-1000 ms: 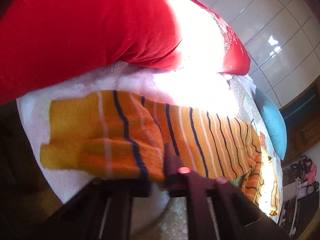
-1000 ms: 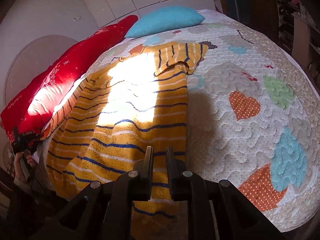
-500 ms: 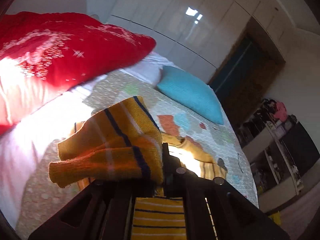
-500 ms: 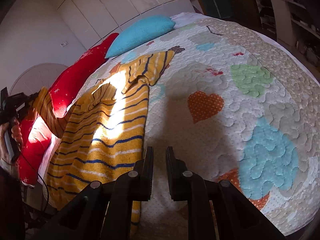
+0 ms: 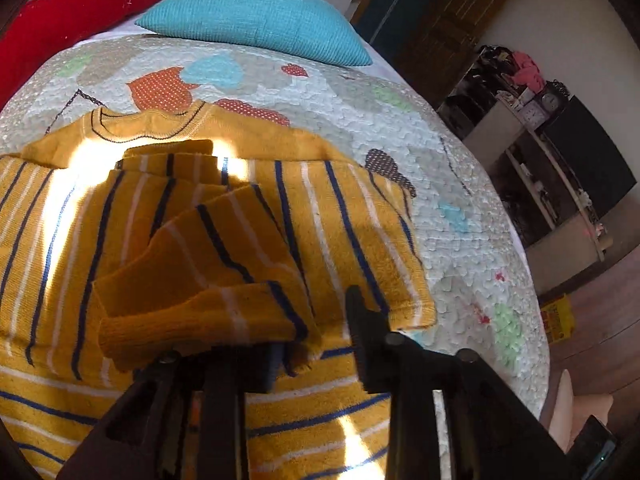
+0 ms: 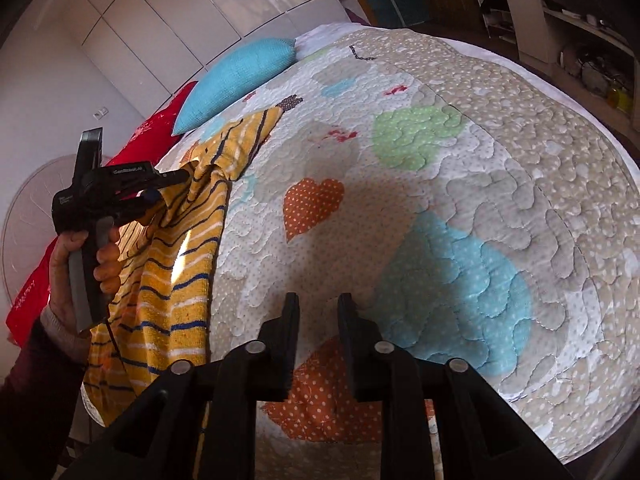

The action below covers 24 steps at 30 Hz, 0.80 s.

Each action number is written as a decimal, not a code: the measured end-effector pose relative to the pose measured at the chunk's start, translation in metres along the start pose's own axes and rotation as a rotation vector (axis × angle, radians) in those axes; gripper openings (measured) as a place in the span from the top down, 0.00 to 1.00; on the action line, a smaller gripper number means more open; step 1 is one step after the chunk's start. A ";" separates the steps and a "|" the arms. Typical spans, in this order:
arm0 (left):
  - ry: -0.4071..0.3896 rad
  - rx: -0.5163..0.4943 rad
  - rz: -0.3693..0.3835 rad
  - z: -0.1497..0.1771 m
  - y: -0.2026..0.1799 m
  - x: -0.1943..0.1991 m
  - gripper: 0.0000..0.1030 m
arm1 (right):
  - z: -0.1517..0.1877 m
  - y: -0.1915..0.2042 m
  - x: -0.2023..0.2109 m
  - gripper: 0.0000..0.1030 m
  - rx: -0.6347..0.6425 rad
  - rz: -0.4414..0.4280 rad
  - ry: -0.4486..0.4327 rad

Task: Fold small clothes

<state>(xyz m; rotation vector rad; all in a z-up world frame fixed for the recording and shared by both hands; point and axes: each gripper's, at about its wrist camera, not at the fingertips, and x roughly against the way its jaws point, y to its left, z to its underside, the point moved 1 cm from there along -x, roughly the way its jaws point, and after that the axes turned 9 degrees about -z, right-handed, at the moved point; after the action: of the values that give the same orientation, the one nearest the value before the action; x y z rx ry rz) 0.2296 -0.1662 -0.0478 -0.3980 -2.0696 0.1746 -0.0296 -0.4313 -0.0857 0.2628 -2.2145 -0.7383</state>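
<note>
A small yellow sweater [image 5: 304, 216] with navy and white stripes lies on the quilted bedspread [image 5: 460, 184], collar toward the pillows. Its sleeve cuff [image 5: 208, 308] is folded over the body and sits in my left gripper [image 5: 316, 340], whose jaws stand apart around it. In the right wrist view the left gripper [image 6: 152, 196] hangs over the sweater [image 6: 180, 280] at the bed's left edge. My right gripper [image 6: 318, 312] is empty, jaws slightly apart, above bare quilt [image 6: 460, 184].
A teal pillow [image 5: 256, 16] and a red pillow [image 5: 76, 12] lie at the head of the bed. Shelves with clutter [image 5: 552, 128] stand beyond the right side of the bed. White wardrobe doors [image 6: 180, 28] line the wall.
My left gripper has carried the sleeve from the red pillow side over the sweater body and its jaws have parted. My right gripper has swung right, off the sweater, over bare quilt.
</note>
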 end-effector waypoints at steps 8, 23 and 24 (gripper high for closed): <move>-0.158 -0.018 -0.063 0.038 0.040 0.107 0.28 | -0.012 0.034 -0.014 0.62 0.080 -0.031 0.018; -0.204 0.263 -0.355 0.138 0.195 0.181 0.28 | -0.058 0.248 -0.207 0.52 0.842 0.134 0.154; -0.208 0.268 -0.356 0.141 0.200 0.182 0.28 | -0.059 0.250 -0.220 0.65 0.859 0.155 0.175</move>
<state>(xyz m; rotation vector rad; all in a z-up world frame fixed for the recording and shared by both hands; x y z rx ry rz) 0.0659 0.0898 -0.0277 0.1600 -2.2447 0.2836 0.1749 -0.1651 -0.0427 0.5378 -2.2261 0.3475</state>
